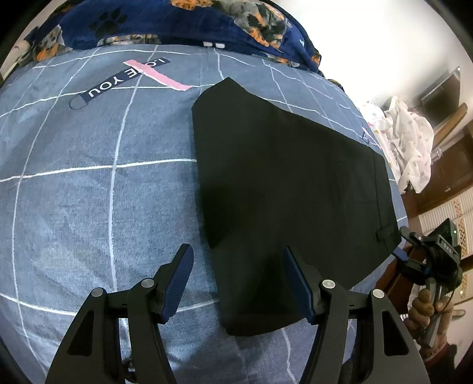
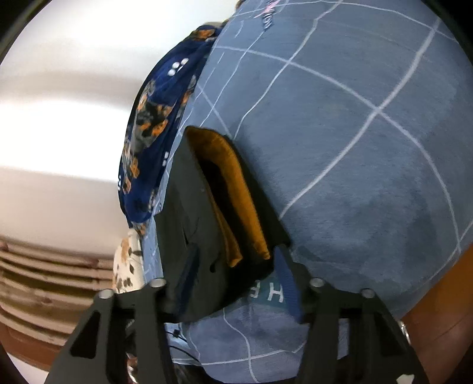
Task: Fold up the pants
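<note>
The black pants [image 1: 283, 183] lie flat on the bed [image 1: 88, 177], on the right part of its blue-grey cover with white grid lines, the waistband with a belt loop running along their right side close to the bed's edge. Their near end reaches between the fingers of the left gripper [image 1: 238, 265], which hovers just above with its fingers spread wide and holding nothing.

In the right wrist view the pants [image 2: 192, 224] show their waist opening with an orange-brown lining, and the right gripper [image 2: 236, 268] sits at that waist: its fingers are apart with the cloth lying between them, one blue pad against the outer fabric, but whether they press the cloth I cannot tell.

Printed on the cover, far and to the left, is a dark strip reading "LOVE YOU" [image 1: 124, 78] crossed by a pink strip. A navy blanket with orange dog prints [image 1: 177, 26] is bunched along the bed's far side. A white spotted cloth [image 1: 411, 147] hangs off to the right.
</note>
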### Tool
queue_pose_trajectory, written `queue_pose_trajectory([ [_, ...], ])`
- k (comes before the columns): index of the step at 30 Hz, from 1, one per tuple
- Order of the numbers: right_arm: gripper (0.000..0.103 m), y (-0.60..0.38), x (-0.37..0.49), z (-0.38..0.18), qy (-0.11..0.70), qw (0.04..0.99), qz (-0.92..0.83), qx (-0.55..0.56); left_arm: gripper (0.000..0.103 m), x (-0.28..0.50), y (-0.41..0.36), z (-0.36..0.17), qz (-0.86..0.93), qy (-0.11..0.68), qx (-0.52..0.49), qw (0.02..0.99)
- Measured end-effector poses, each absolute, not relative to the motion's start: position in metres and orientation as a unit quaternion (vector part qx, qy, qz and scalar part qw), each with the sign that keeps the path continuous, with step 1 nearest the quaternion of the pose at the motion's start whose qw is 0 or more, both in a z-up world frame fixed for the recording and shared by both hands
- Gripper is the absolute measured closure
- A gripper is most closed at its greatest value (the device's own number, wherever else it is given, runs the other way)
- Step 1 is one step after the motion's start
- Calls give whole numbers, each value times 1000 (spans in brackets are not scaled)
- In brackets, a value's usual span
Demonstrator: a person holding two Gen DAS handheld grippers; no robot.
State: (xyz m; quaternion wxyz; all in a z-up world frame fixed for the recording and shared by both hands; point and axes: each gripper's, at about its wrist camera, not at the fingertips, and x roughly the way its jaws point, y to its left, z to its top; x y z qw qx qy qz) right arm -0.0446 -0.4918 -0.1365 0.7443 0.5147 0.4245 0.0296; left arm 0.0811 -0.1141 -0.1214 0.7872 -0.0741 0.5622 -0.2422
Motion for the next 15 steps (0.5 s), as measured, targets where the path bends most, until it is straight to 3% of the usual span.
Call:
queue_pose_trajectory([
  [3,66,-486,-38,-141,442,737,32,511,40,81,-114,-122,-240,564,-74,787],
  [5,80,-484,-35,-144,443,735,34,512,40,81,-113,-122,-239,564,-75,787],
  [12,84,-477,-18,-117,408,759,86,500,40,84,-111,-121,-234,563,-83,788],
  [15,84,-487,-22,-134,429,751,59,498,40,84,-111,-121,-235,562,-78,789],
])
